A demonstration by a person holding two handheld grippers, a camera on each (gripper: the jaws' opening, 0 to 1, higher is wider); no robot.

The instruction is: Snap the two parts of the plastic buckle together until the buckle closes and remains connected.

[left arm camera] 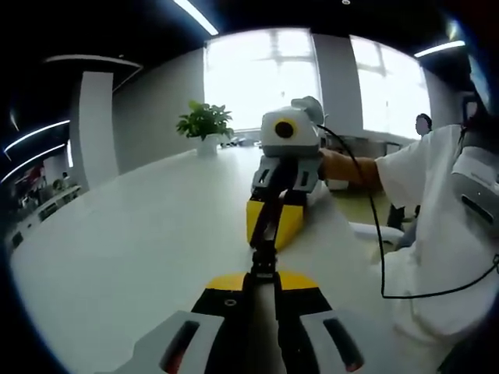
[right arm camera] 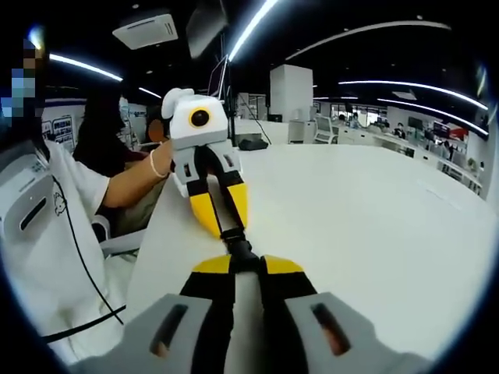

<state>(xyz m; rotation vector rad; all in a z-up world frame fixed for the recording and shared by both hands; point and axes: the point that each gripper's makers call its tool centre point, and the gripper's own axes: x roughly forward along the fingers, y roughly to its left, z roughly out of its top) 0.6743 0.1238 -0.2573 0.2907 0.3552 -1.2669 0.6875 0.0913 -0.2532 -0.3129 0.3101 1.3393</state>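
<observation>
The black plastic buckle (left arm camera: 263, 257) hangs in the air between my two tools, over the white tabletop (left arm camera: 148, 234) near its edge on my side. In the left gripper view it sits just past my yellow tips, a small dark block with a black strap running on into the other tool's jaws. In the right gripper view the same buckle (right arm camera: 238, 248) lies between the two pairs of yellow tips, strap leading away from it. I cannot tell from either view whether the two halves are fully latched.

My left hand-held gripper (left arm camera: 263, 282) has its yellow-tipped black jaws pressed together, pinching the buckle's near end. My right hand-held gripper (right arm camera: 240, 263) is likewise pressed together, pinching the buckle from the opposite side. Each tool faces the other nearly tip to tip.

My white-sleeved arm (left arm camera: 421, 179) reaches in behind the right tool, a black cable (left arm camera: 380, 234) looping down across it.

At the tabletop's far end stands a green potted plant in a white pot (left arm camera: 205, 125), well apart from the buckle, with bright windows (left arm camera: 265, 78) behind. Office desks and chairs (right arm camera: 405, 136) stretch beyond the tabletop's other far edge.
</observation>
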